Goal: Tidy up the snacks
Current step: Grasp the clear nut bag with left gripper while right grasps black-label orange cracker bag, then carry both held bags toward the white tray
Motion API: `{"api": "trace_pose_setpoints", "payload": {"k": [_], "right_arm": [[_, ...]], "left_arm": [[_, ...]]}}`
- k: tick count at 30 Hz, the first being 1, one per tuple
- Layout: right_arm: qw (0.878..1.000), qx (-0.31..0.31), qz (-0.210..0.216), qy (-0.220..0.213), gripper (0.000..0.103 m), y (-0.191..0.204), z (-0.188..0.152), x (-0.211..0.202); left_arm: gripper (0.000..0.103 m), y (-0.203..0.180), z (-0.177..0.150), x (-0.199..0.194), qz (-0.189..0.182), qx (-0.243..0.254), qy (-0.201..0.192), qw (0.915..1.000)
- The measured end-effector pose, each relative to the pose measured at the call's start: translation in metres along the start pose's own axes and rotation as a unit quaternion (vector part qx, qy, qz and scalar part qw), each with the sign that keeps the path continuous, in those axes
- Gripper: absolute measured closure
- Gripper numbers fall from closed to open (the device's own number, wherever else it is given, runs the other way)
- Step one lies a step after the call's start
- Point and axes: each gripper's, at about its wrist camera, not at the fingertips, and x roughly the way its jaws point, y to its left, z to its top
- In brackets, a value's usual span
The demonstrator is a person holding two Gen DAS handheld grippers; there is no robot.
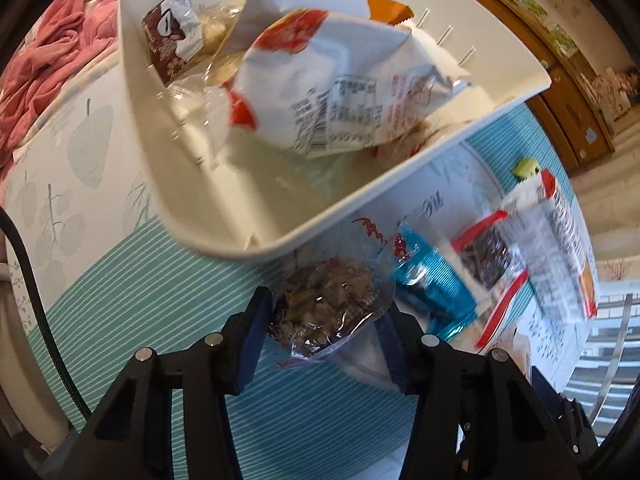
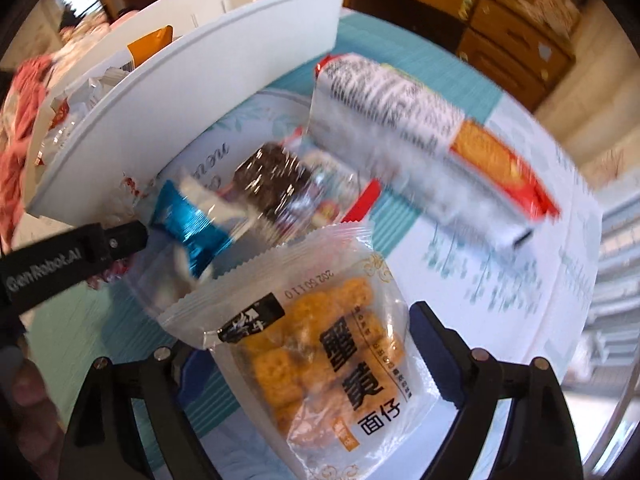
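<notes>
While each gripper's jaws clamp a packet beside the white plastic bin [image 1: 224,236] on the desk, the left gripper [image 1: 326,334] pinches a clear brown-snack pouch [image 1: 328,304], the right gripper [image 2: 316,364] an orange-cracker packet [image 2: 320,360]; slick film could slip out.

Under my view lay a tablecloth [image 1: 120,280] with teal white-lined stripes and pale panels printed with grey leaves. At its far left edge a heap of crumpled pink cloth [image 1: 52,60] was bunched up against it. Beyond the table I saw a wooden cabinet [image 2: 516,36] with drawers and small pale knobs, some greenish things on its top too blurred for me to name, and at the right edge pale slats [image 2: 616,280], well apart from the table.
</notes>
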Motion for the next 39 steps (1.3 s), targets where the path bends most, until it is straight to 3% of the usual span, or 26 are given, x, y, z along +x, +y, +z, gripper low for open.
{"api": "trace_pose_setpoints", "payload": {"k": [6,12,14,17,23,32,39], "right_arm": [[0.995,0.079,0.031,0.048,0.013,-0.001,-0.018,-0.003],[0.982,0.153,0.043,0.099,0.013,-0.006,-0.031,-0.009],[0.976,0.183,0.054,0.107,0.013,-0.01,-0.033,-0.014],[0.965,0.225,0.07,0.115,0.013,-0.016,-0.036,-0.022],[0.953,0.268,0.097,0.105,0.013,-0.022,-0.029,-0.044],[0.946,0.299,0.11,0.061,0.013,0.011,0.0,-0.08],[0.94,0.321,0.115,0.027,0.013,0.038,0.03,-0.093]], "left_arm": [[0.054,0.019,-0.017,-0.006,0.016,0.023,0.028,0.9992],[0.055,0.045,-0.033,-0.015,0.032,0.047,0.046,0.9973],[0.064,0.053,-0.034,-0.024,0.033,0.056,0.043,0.997],[0.064,0.068,-0.033,-0.036,0.024,0.064,0.043,0.9967],[0.064,0.09,-0.012,-0.039,0.024,0.067,0.052,0.9961],[0.064,0.12,0.025,-0.07,0.019,0.103,0.053,0.9931],[0.064,0.129,0.072,-0.112,-0.007,0.135,0.011,0.9907]]}}
